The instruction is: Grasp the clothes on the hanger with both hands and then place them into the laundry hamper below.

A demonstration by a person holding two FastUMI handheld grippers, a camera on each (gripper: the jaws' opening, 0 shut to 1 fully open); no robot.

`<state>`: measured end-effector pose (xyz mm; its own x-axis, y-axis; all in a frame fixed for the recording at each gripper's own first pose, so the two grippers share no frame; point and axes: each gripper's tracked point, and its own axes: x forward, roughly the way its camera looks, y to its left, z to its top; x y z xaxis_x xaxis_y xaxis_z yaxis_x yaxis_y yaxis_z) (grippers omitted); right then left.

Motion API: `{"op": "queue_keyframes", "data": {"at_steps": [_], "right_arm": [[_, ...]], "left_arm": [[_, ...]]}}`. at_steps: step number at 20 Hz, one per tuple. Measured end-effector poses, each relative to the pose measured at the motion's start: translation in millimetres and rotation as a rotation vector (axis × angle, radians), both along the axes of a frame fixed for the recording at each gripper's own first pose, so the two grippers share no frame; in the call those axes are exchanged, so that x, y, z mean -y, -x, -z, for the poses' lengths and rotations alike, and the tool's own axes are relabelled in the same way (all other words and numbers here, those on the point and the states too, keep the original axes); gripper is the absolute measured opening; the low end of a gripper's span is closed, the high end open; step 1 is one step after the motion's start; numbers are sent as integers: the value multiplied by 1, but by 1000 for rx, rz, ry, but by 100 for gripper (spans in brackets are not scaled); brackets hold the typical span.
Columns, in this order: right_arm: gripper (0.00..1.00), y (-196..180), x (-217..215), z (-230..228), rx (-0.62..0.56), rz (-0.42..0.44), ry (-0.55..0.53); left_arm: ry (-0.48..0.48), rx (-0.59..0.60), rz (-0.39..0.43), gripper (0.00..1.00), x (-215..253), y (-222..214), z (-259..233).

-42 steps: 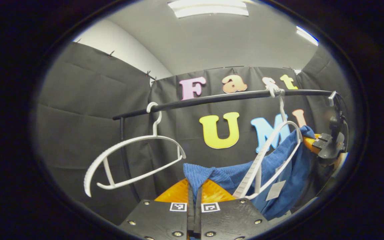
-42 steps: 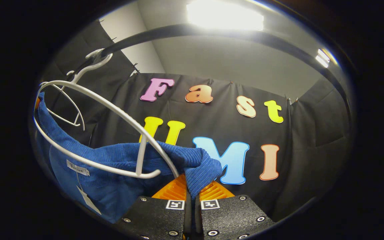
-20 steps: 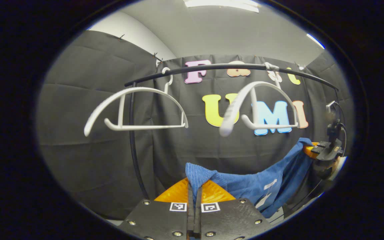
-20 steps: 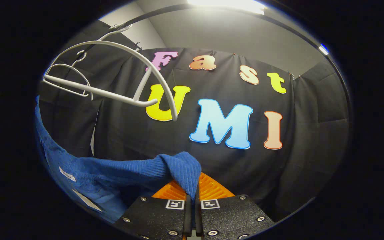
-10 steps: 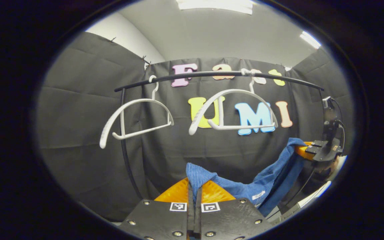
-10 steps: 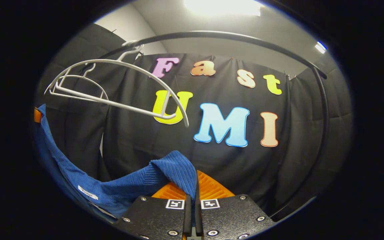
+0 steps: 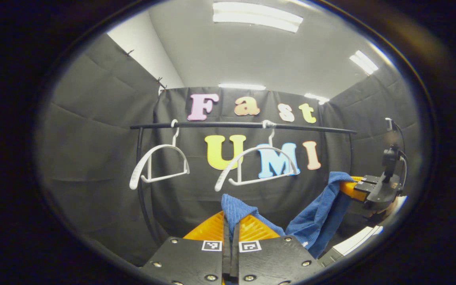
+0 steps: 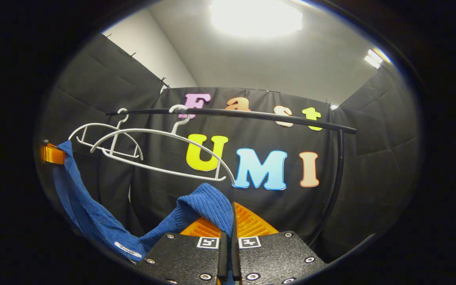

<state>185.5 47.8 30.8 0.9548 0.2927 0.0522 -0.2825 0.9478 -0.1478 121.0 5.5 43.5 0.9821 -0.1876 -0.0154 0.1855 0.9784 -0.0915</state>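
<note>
— Blue ribbed knit, slung between the two grippers. Where exactly?

— Left gripper view: one corner of the blue garment (image 7: 236, 209) pinched between the fingers of the left gripper (image 7: 231, 237), clamped tight with no gap showing. From there, sagging down and rising again to the right gripper (image 7: 360, 188), seen farther off at the right edge with a fold draped over its fingers.

— And from the other side?

— Right gripper view: another corner of the garment (image 8: 208, 206) bunched up and squeezed between the fingers of the right gripper (image 8: 228, 241), likewise pressed closed on the cloth. Hanging from there in a low loop to the far left, up to the left gripper (image 8: 52, 154), just a sliver at the edge. Small white label near the lowest part of the loop; too small to read.

— On the hangers at all?

— No. Well below and in front of them, held only by the grippers. Two white hangers, both bare, hooked on the black rail (image 7: 244, 125): left hanger (image 7: 158, 166) near the rail's upright post, right hanger (image 7: 257, 168) about mid-rail, tilted a little. Same pair in the right gripper view, overlapping, nearer hanger (image 8: 164, 152) in front of farther hanger (image 8: 105, 138).

— Anything else?

— Ceiling lights (image 7: 257, 16) overhead, bright glare in the right gripper view.
</note>
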Motion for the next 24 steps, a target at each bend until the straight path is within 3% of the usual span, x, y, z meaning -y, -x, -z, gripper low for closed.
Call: {"op": "queue_keyframes", "data": {"at_steps": [3, 9, 14, 15, 24], "right_arm": [[4, 29, -5, -7, 4, 7, -7], [4, 88, -26, 18, -64, -34, 1], [4, 121, -48, 57, -142, -89, 10], [4, 123, -51, 69, -162, -94, 14], [4, 138, -52, 182, -390, -69, 21]], "left_arm": [[26, 23, 70, 5, 23, 9, -7], [76, -3, 166, 2, 59, 47, 8], [81, -57, 186, 5, 77, 65, 43], [82, -71, 188, 0, 81, 67, 53], [56, -255, 169, 0, 92, 79, 174]]}}
